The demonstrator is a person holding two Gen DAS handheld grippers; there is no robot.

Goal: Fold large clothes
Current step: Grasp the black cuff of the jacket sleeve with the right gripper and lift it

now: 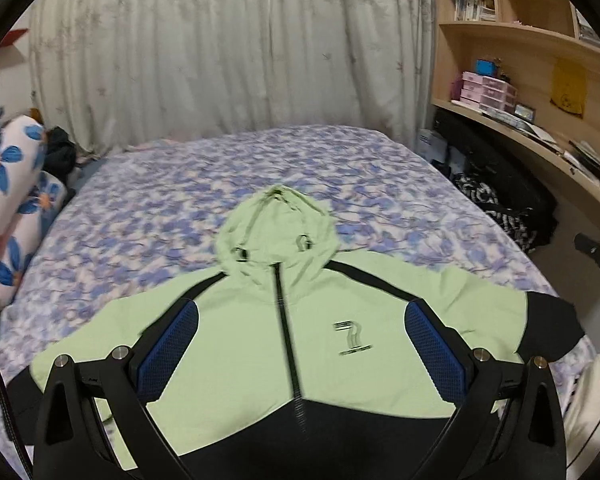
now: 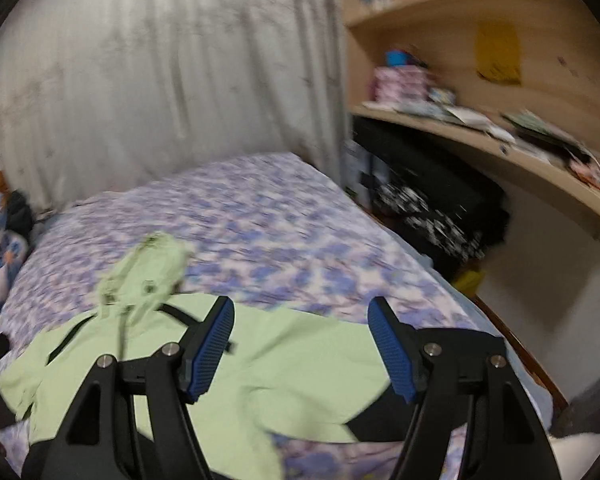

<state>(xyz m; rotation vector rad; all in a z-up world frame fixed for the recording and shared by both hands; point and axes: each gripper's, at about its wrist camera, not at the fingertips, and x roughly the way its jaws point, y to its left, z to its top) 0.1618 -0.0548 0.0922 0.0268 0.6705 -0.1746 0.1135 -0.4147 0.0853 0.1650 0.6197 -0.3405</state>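
Observation:
A light green hooded jacket [image 1: 340, 304] with black shoulder stripes, black cuffs and a black lower panel lies face up, zipped, on the bed, hood pointing to the far end. My left gripper [image 1: 300, 312] hovers open above its chest, nothing between the blue pads [image 1: 168, 352]. In the right wrist view the same jacket [image 2: 300, 352] spreads below, with its right sleeve and black cuff [image 2: 376, 420] near the bed's front. My right gripper [image 2: 300, 312] is open above that sleeve and holds nothing.
The bed [image 1: 180, 200] has a purple floral sheet. Floral pillows [image 1: 8, 200] lie at the left, a grey curtain [image 1: 220, 40] hangs behind. A wooden shelf and desk [image 1: 520, 60] stand at the right, with dark bags [image 1: 500, 200] beside the bed.

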